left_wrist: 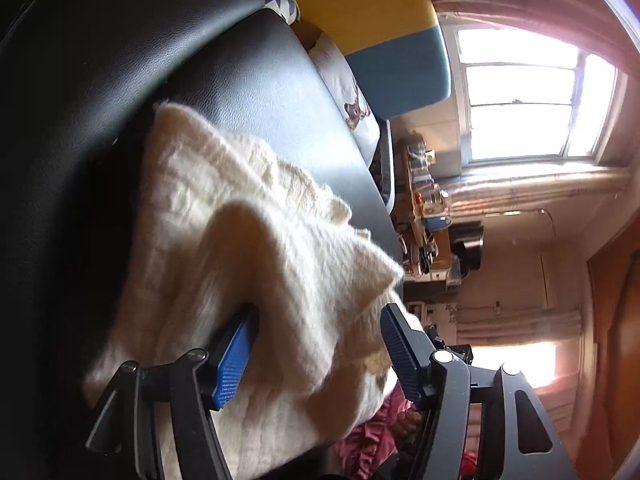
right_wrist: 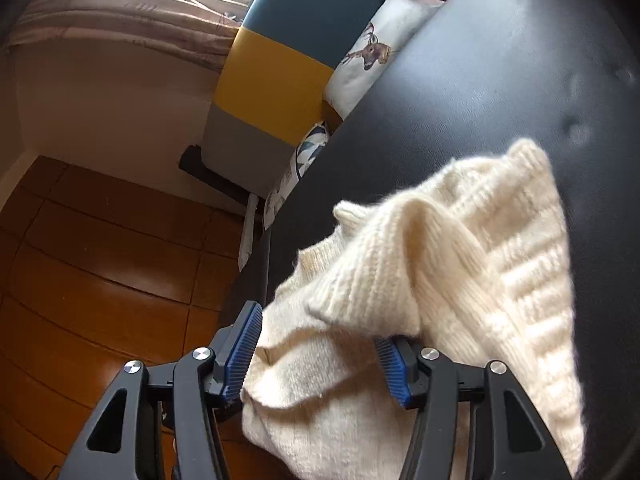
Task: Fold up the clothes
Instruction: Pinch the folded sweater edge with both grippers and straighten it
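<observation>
Left hand-held gripper and right hand-held gripper: jaws wide apart, straddling bunched folds of the cream sweater, apparently not pinching. The knit looks soft, limp, light and stretchy; best gripped at hem or edge. It lies heaped on the black bench.

No writing to read anywhere in either view. No labels, no brand marks, no numbers, no signs. The cushion carries a printed deer picture, but no words with it. The clutter on the far shelf is too small and blurred to make out any lettering.
</observation>
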Motion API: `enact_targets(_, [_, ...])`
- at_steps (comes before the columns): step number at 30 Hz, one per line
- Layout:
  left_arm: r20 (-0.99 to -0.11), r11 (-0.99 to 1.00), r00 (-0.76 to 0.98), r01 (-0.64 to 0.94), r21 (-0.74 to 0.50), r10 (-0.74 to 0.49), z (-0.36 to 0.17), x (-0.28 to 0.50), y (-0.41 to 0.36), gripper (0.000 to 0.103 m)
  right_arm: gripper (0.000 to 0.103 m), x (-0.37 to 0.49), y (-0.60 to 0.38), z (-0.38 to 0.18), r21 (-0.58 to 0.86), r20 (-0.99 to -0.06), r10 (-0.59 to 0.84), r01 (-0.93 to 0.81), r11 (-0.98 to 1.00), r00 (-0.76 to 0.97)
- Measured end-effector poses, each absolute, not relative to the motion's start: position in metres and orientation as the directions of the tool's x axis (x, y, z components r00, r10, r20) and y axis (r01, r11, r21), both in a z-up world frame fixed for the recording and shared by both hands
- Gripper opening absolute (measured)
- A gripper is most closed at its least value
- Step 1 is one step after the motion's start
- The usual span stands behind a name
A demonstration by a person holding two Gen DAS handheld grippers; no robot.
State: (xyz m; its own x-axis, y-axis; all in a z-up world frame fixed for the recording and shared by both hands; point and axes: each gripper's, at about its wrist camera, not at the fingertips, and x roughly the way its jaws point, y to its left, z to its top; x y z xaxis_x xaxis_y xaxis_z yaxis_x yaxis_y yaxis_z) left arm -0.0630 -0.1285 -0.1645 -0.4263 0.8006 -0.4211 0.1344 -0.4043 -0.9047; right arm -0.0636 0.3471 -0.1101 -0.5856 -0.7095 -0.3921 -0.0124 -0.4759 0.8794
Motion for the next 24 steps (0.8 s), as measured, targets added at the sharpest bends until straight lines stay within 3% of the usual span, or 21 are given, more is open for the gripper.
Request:
enact_targets(1, [-0.344, -0.318, -0.455, 0.135, -0.939, 0.822, -0.164, -0.069, -0.133, 0.054, 0.057, -0.070, 0.350, -0.108, 0.899, -0.348, -0.714, -0.002, -0.437, -0.608])
enact_targets(3, [-0.189, -0.143, -0.511, 0.129, -0.981, 0.838, -0.163, -0.080, -0.143, 0.053, 0.057, -0.083, 0.351, -0.107, 0.925, -0.292, -0.696, -0.008, -0.381, -0.656])
enact_targets(8, [-0.243, -0.074, -0.690, 0.266, -0.961, 0.682, -0.183, -0.090, -0.198, 0.055, 0.059, -0.091, 0.359, -0.107, 0.931, -0.299, -0.626, -0.076, -0.357, -0.721])
enact_targets(11, [-0.267, -0.091, -0.684, 0.282, -0.955, 0.679, -0.187, -0.080, -0.216, 0.060, 0.059, -0.075, 0.367, -0.103, 0.905, -0.338, -0.625, -0.061, -0.421, -0.704])
enact_targets(13, [-0.343, -0.184, -0.659, 0.300, -0.936, 0.670, -0.182, -0.072, -0.221, 0.065, 0.059, -0.067, 0.367, -0.097, 0.878, -0.374, -0.625, -0.044, -0.477, -0.686])
enact_targets(18, [-0.489, -0.460, -0.611, 0.220, -0.860, 0.622, -0.159, -0.063, -0.207, 0.067, 0.059, -0.046, 0.357, -0.093, 0.801, -0.477, -0.622, -0.016, -0.598, -0.622])
enact_targets(24, [-0.677, -0.825, -0.557, -0.027, -0.564, 0.481, -0.122, -0.078, -0.141, 0.069, 0.059, -0.042, 0.343, -0.098, 0.562, -0.702, -0.406, -0.106, -0.820, -0.585])
